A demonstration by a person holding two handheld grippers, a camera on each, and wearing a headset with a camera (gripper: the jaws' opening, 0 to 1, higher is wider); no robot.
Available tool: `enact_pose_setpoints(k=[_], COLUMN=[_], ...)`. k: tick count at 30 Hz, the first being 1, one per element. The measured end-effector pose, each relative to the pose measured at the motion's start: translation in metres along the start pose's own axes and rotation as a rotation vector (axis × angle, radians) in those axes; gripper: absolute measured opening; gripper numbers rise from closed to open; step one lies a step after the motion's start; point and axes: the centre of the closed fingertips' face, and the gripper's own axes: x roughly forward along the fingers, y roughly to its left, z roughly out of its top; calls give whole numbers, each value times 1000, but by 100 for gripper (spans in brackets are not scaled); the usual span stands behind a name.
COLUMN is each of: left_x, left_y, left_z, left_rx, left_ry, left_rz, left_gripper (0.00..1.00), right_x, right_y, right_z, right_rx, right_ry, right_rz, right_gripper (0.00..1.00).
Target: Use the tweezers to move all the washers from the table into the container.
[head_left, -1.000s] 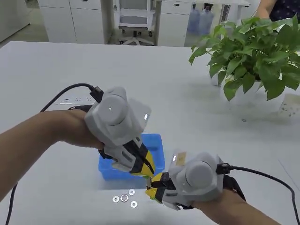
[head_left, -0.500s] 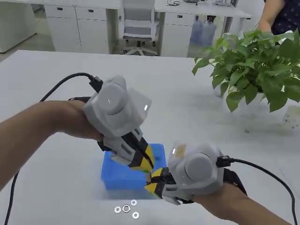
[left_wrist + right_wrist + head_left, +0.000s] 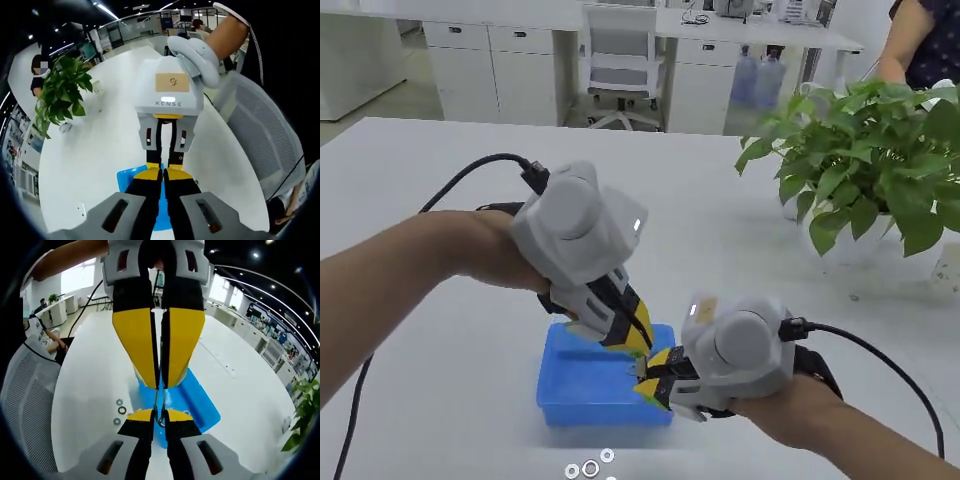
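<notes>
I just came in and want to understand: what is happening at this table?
A person holds a gripper in each hand above the blue container. The left gripper and the right gripper meet tip to tip, both shut on the tweezers. Three washers lie on the table beside the container. Whether the tweezers carry a washer, I cannot tell.

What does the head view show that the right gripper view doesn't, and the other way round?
The head view gives the right gripper from outside, its grey body in a hand, and white drawers behind the table. The right gripper view gives a close look at thin tweezers pinched in the left gripper's yellow jaws, their tips reaching between its own jaws. Both share the blue container, loose washers beside it and the potted plant.
</notes>
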Motion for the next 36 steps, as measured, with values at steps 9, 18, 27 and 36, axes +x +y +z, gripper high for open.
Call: enact_pose_setpoints(k=[9,18,27,36], left_x=[9,21,34,41], left_y=[14,22,30,33], left_z=[-17,-38,-51,-60], left_rx=[-7,-22,-41,-52], left_ry=[7,15,13,20], left_rz=[11,18,10,7], left_gripper=[6,6,6,6], right_x=[18,37,50,60], right_y=[-11,-16,-21,-24], right_z=[-7,-19,-32,-39], right_rx=[17,19,29,30], right_ry=[4,14,40,53], right_rz=[26,55,72,103], right_gripper=[10,10,10,10])
